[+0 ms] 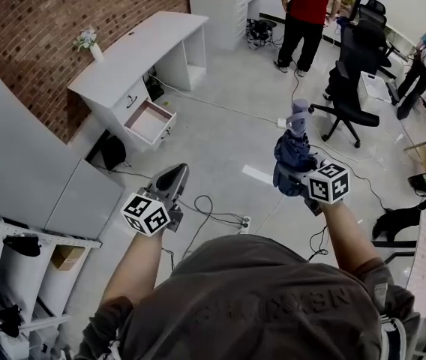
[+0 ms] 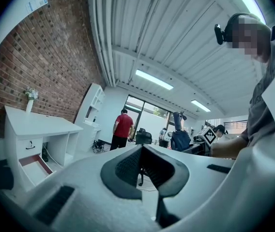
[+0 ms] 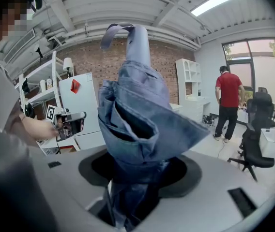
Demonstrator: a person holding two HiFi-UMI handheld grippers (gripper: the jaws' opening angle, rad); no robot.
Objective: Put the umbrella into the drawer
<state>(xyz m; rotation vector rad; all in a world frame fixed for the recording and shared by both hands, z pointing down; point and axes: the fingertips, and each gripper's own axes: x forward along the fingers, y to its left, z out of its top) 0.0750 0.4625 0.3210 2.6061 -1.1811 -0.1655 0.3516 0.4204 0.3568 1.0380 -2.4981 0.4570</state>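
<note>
The right gripper (image 1: pixel 294 175) is clamping a folded blue umbrella (image 1: pixel 294 142) near its lower end. Its jaws are standing partly apart with the bunched fabric pressed between them, as the right gripper view is showing (image 3: pixel 132 180). The umbrella (image 3: pixel 133 115) is pointing up and away from the person, its grey handle and strap uppermost. It is hanging in the air over the grey floor (image 1: pixel 228 145), well apart from the drawer (image 1: pixel 150 121).

The left gripper (image 1: pixel 174 174) is pointing level and holding nothing. In the left gripper view its dark pads (image 2: pixel 128 166) are meeting at the tips with no thing between them (image 2: pixel 141 149).

The drawer is standing pulled open from the front of a white desk (image 1: pixel 139 45), which is sitting against the brick wall (image 1: pixel 40 21). The drawer's pinkish inside is lying bare. A small vase of flowers (image 1: pixel 88 40) is standing at the wall-side edge of the desktop.

A person in a red shirt (image 1: pixel 308 2) is standing at the far side of the floor, near a black office chair (image 1: pixel 350 88). Cables (image 1: pixel 205 212) are trailing across the floor between the two grippers.
</note>
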